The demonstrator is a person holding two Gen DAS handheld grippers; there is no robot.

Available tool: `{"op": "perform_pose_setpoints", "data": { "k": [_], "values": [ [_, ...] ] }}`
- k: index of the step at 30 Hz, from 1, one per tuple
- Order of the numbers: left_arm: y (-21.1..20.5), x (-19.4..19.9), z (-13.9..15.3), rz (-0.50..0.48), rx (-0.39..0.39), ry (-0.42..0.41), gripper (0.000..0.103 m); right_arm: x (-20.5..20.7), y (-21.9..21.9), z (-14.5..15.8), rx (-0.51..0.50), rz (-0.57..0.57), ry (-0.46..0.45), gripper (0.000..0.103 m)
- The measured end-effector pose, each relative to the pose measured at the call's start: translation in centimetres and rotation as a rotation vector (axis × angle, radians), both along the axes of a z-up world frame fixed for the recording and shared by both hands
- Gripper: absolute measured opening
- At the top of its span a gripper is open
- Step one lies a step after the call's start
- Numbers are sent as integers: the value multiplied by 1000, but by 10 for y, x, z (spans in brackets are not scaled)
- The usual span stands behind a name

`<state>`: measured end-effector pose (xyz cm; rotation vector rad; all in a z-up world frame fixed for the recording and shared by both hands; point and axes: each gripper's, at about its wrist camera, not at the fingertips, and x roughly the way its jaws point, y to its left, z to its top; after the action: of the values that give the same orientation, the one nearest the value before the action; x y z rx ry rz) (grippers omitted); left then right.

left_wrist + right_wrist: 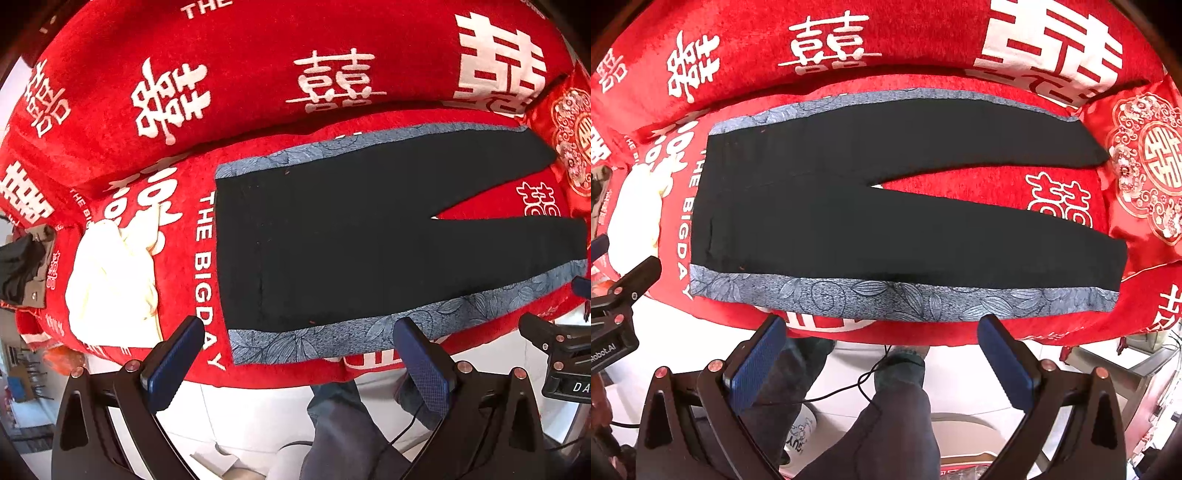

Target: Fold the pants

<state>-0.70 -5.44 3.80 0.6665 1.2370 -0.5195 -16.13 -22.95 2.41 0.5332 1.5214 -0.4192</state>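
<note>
Black pants (332, 236) (820, 221) with grey-blue floral side stripes lie flat on a red sofa seat, waistband at the left, the two legs spread apart toward the right. My left gripper (299, 332) hovers open off the seat's front edge, near the waist end of the near stripe (332, 338). Facing the middle of the near stripe (886, 295), my right gripper (882, 328) also stands open in front of the sofa edge. Neither holds anything. The other gripper shows at the edge of each view.
A cream cloth bundle (110, 284) (631, 218) rests on the seat left of the waistband. A red embroidered cushion (1145, 166) sits at the right end by the leg cuffs. The sofa backrest (886, 37) rises behind. A person's legs (897, 417) and a cable are on the white floor below.
</note>
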Motion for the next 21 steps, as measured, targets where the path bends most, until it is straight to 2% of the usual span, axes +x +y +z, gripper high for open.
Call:
{"op": "perform_pose_setpoints", "data": {
  "k": [12, 21],
  "values": [
    [15, -9, 3, 96, -2, -28, 103, 4, 1, -6, 20, 69, -26, 103],
    [22, -43, 0, 220, 8, -29, 103, -15, -13, -3, 34, 147, -73, 103]
  ]
}}
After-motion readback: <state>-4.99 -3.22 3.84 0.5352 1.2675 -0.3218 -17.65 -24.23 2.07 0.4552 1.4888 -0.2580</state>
